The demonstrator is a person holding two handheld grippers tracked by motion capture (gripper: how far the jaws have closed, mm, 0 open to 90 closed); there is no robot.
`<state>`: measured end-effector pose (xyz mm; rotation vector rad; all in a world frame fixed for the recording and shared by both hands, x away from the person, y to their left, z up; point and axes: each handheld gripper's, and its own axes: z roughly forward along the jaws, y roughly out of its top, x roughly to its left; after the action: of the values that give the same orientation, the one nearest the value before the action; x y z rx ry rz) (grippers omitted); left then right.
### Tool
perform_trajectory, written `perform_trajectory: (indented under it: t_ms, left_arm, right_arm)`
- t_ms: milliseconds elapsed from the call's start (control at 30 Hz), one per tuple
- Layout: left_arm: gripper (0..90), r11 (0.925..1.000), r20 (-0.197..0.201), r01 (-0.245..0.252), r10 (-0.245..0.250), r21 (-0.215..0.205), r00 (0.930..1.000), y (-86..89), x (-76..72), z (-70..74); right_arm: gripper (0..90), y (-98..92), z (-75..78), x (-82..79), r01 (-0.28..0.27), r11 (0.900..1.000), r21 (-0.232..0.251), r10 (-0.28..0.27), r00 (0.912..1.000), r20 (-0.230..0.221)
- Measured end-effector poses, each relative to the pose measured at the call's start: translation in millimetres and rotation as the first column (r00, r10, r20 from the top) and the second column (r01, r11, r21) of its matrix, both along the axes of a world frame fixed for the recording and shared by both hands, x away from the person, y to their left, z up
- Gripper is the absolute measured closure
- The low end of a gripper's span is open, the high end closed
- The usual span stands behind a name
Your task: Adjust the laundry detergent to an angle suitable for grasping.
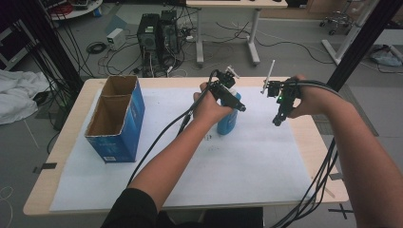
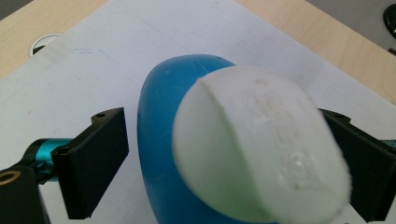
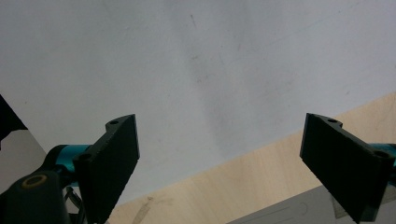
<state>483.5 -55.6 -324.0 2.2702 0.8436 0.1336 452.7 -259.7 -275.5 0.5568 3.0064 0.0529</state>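
The blue bottle [image 2: 161, 154] stands upright on the table [image 1: 66, 137], directly under the left gripper [image 2: 224, 154]; its jaws are apart on both sides of the white cap [image 2: 261, 149], not pressing. The right gripper [image 3: 219, 163] hangs beside, jaws apart, empty.

Grey floor [image 1: 294, 57] strewn with cables [image 1: 228, 31] — computer towers [image 1: 159, 33], white desk [image 1: 228, 4] behind.

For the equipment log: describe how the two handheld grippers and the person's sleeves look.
Both the left gripper and the right gripper have flat black rectangular jaws on teal fittings. Black cables trail from each. The right one shows a small green light. A dark sleeve is pushed up above the left elbow.
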Motion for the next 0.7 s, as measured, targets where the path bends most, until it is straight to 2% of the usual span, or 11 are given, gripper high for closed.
perform_trajectory:
  t_ms: [500,533,700]
  left_arm:
    - [6.8,0.9996,0.014,-0.018,0.018,0.023,0.9997,-9.3,2.9,-4.4]
    - [9.9,0.9993,0.016,-0.024,0.023,0.027,0.9996,-9.2,3.8,-5.0]
    - [11.3,0.9989,0.019,-0.026,0.025,0.039,0.9995,-9.6,5.4,-7.3]
  right_arm:
    - [11.0,0.5,-0.8,1.0,-0.001,1.0,-0.003,0.001,1.0,-0.004]
    - [11.0,-0.1,-0.9,1.3,0.002,1.0,-0.005,-0.002,1.0,-0.004]
    - [11.0,-0.8,-0.8,1.6,0.004,1.0,-0.004,-0.004,1.0,-0.007]
